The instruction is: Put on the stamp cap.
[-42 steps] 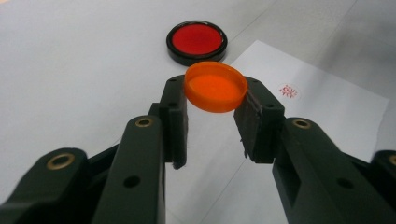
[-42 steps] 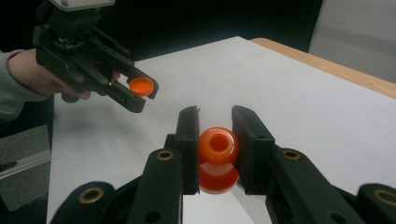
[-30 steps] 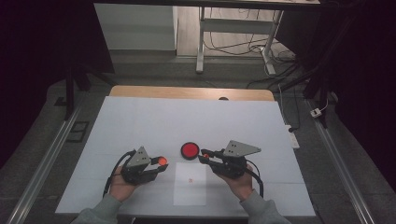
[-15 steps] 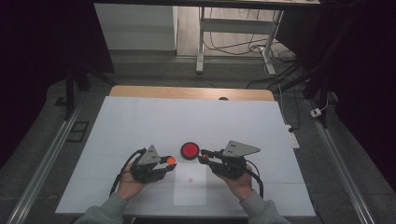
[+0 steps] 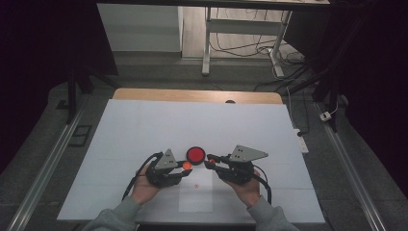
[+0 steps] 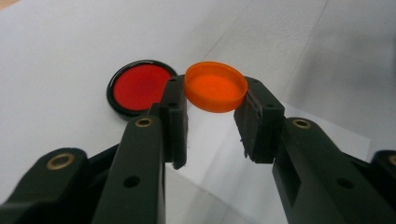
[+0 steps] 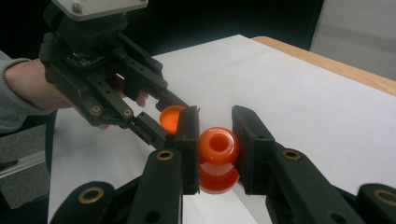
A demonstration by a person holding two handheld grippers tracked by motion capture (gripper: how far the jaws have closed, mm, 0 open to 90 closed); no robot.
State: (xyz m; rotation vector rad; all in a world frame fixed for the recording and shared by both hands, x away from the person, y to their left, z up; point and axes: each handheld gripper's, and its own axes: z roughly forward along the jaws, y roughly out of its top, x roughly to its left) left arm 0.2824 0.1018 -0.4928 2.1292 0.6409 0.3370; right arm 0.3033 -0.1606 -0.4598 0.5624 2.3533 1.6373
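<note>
My left gripper [image 5: 185, 166] [image 6: 215, 95] is shut on a shallow orange cap [image 6: 215, 86] [image 5: 186, 165], pinched by its rim and held just above the white table. My right gripper [image 5: 210, 162] [image 7: 216, 133] is shut on a small orange bottle-like piece [image 7: 218, 151] [image 5: 211, 162] with an open round neck, which points toward the left gripper. The two tips face each other a short gap apart. In the right gripper view the left gripper [image 7: 175, 119] carries the cap [image 7: 169, 117] close to the neck. A red disc with a black rim [image 5: 196, 154] [image 6: 139, 87] lies flat just beyond both tips.
A white sheet [image 5: 144, 125] covers the table, with a wooden edge [image 5: 192, 95] at the far side. A smaller pale rectangle [image 5: 195, 197] with a tiny red mark lies under the grippers. Metal rails run along both sides, and cables and a table frame sit on the floor beyond.
My left gripper has moved to the right with the orange cap, closing the gap to the right gripper. The right gripper and the red disc have stayed where they were.
</note>
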